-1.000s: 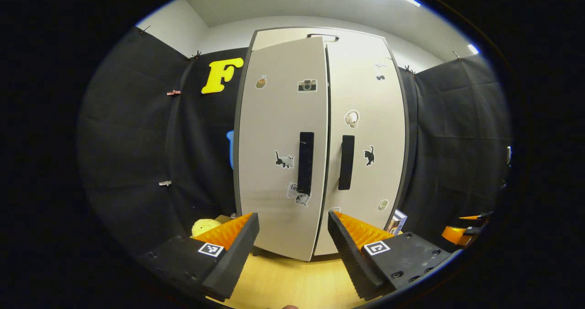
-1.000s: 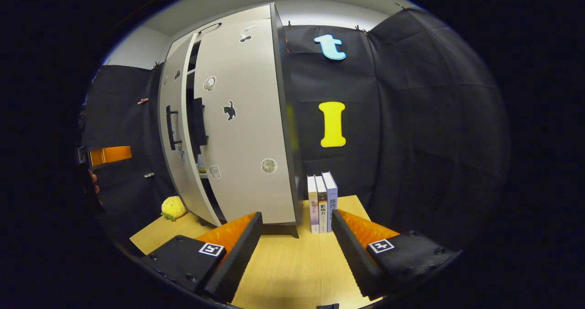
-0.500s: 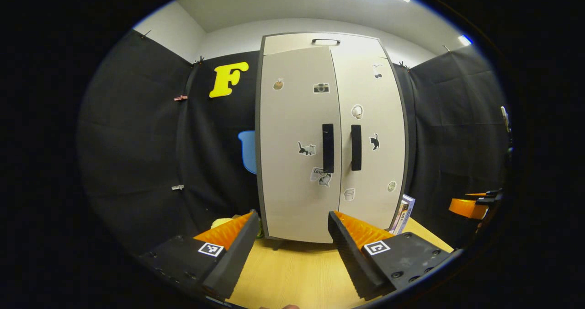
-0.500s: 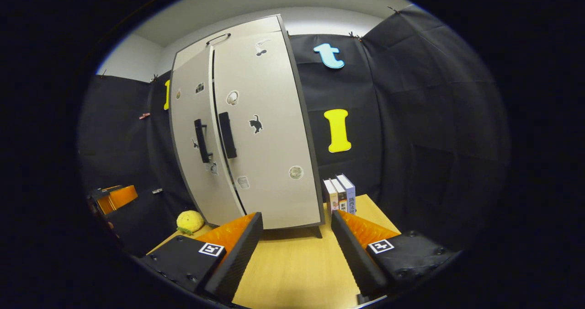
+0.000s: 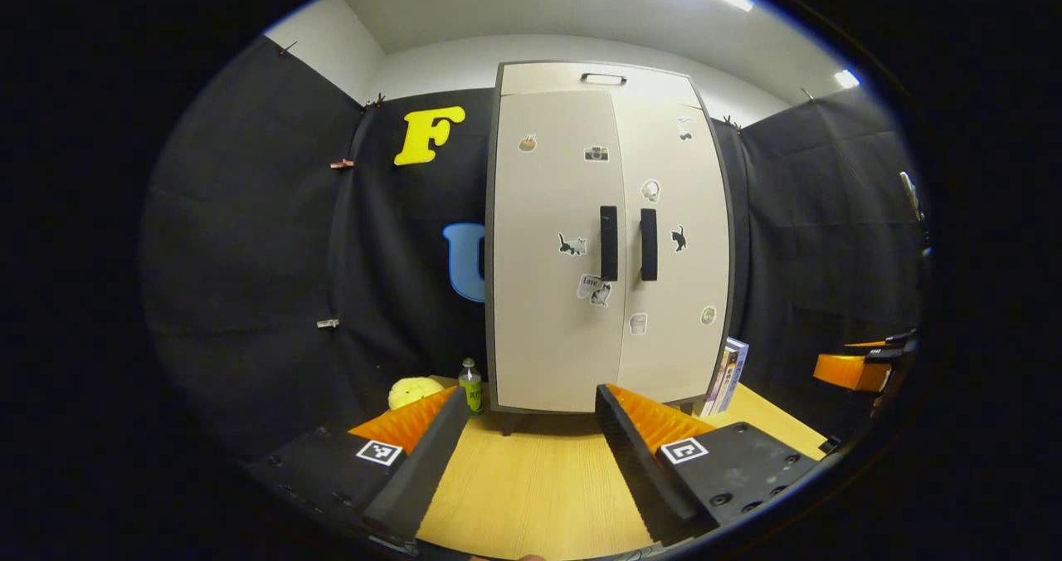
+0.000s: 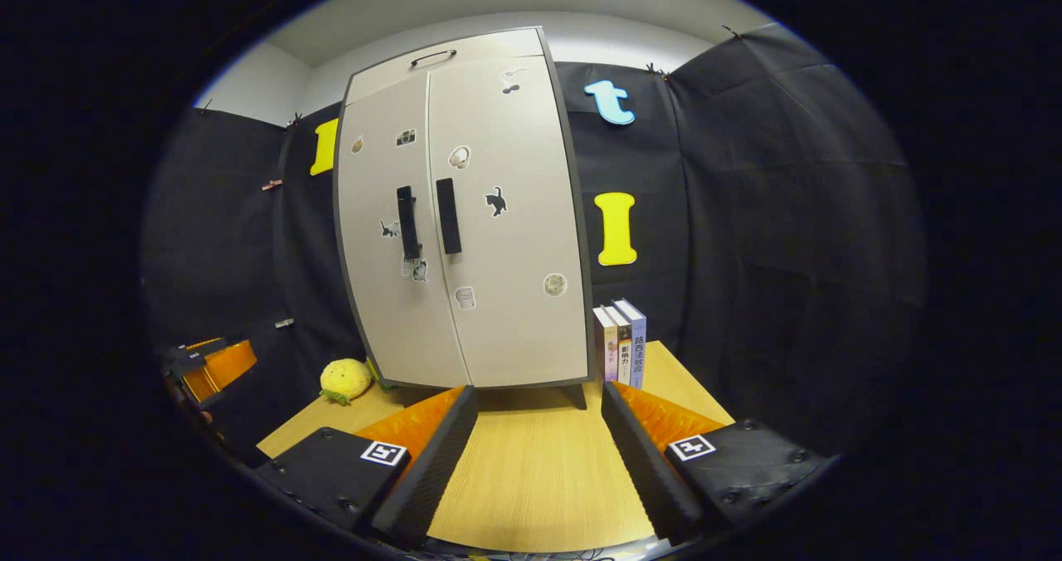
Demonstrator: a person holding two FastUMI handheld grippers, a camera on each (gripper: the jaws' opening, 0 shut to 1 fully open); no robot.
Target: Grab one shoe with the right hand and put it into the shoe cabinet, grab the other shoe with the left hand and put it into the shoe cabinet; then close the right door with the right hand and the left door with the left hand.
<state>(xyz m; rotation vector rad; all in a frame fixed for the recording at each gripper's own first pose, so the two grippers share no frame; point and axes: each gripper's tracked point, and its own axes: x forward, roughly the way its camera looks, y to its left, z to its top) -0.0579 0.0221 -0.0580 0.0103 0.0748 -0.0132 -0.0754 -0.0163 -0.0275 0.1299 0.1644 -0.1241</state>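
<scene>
A tall beige shoe cabinet [image 5: 610, 246] [image 6: 465, 212] stands on the wooden table [image 5: 539, 495] [image 6: 539, 478] with both doors flush and two black handles [image 5: 609, 243] side by side at the middle. The shoes are hidden. My left gripper [image 5: 524, 449] hangs open in front of the cabinet, well back from the doors, with nothing between its fingers. In the right gripper view my right gripper [image 6: 538, 453] is open too and holds nothing, off to the cabinet's right front. In the left gripper view the right gripper [image 5: 859, 366] shows at the far right; in the right gripper view the left gripper [image 6: 207, 362] shows at the far left.
Three upright books [image 6: 621, 343] [image 5: 723, 377] stand against the cabinet's right side. A yellow plush toy [image 5: 413, 392] [image 6: 344, 378] and a small green bottle [image 5: 470, 385] sit at its left foot. Black cloth walls close in the table on three sides.
The left door swung from ajar to flush with the right one. Both grippers then drew back from the cabinet, which looks smaller now, and the bottle came into sight.
</scene>
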